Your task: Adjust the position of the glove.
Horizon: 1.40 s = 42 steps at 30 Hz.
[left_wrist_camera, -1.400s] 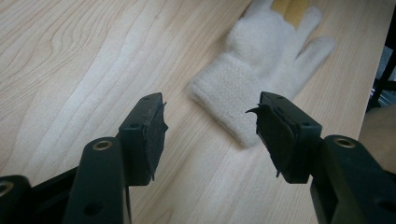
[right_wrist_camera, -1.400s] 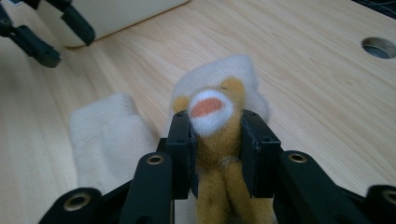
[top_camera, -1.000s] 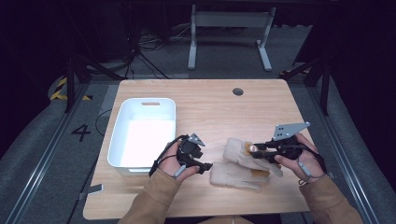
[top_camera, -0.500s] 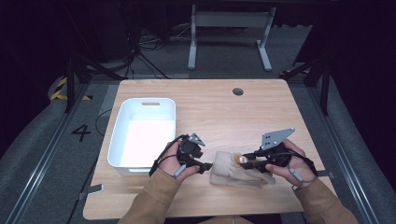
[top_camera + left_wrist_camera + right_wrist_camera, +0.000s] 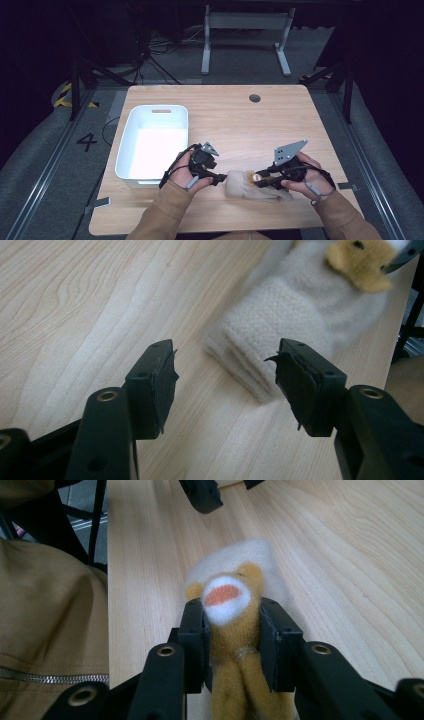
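Cream fleece cloth point(image 5: 248, 186), folded into a flat oblong with a yellow plush animal point(image 5: 231, 611) on it, lies near the front edge of the pale wooden worktop point(image 5: 235, 125), its long axis running between the two hands. The right gripper point(image 5: 232, 630) is clamped on the plush. The left gripper point(image 5: 225, 375) stands half open and empty, the cloth's near end just ahead of it.

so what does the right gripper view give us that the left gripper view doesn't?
Right gripper view: the right gripper clamped on the yellow plush animal, its white muzzle and orange mouth facing the camera, and a tan sleeve. Left gripper view: the left gripper open, its jaws bare, just short of the cream cloth's folded edge. Both: plush, cloth, wooden table.
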Tool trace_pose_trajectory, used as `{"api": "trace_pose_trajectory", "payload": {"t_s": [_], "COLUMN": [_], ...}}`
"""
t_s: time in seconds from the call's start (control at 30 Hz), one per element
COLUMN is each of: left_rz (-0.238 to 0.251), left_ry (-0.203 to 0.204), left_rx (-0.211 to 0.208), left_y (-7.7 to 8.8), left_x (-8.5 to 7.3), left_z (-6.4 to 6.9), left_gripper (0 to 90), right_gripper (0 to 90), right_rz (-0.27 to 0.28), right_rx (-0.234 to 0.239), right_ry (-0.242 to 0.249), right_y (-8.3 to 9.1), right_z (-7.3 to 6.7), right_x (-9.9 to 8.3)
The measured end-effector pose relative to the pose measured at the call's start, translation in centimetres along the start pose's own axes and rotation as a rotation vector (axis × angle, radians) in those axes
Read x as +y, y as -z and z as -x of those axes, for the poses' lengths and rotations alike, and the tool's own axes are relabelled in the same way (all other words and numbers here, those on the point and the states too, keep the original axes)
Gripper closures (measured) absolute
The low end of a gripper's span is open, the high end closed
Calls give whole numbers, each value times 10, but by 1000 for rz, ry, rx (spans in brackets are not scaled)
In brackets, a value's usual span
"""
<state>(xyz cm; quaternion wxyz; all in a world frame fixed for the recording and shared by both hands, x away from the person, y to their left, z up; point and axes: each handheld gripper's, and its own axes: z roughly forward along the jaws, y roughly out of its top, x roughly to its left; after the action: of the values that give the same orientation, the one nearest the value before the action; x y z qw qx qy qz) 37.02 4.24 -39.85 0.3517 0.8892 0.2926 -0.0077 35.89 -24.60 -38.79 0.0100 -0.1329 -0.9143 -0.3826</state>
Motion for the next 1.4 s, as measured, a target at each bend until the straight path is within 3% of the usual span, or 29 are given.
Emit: {"api": "trace_pose_trajectory", "payload": {"t_s": [0.6,0.63,0.73,1.03,1.17,1.27,1.4], "left_rz": [-11,-43,-67,-63,-55,-34,-1], "left_ry": [0,23,36,15,-17,-39,-30], "left_rx": [1,8,2,-2,35,62,88], "left_y": [-1,-1,-2,-4,-6,-6,-3], "left_x": [0,0,-1,0,-1,-1,1], "left_z": [1,-1,-2,0,4,8,9], "left_gripper": [420,421,422,409,375,332,343], "right_gripper": [667,657,655,612,513,463,441], "right_rz": [-85,-100,-110,-141,-134,-95,-40], "right_rx": [-17,-33,-42,-64,-68,-79,-102], "right_ry": [18,39,51,74,84,72,50], "right_y": [-13,-15,-16,-22,-24,-20,-10], "right_z": [8,8,8,8,7,7,8], "right_x": [-9,-10,-11,-13,-16,-16,-16]}}
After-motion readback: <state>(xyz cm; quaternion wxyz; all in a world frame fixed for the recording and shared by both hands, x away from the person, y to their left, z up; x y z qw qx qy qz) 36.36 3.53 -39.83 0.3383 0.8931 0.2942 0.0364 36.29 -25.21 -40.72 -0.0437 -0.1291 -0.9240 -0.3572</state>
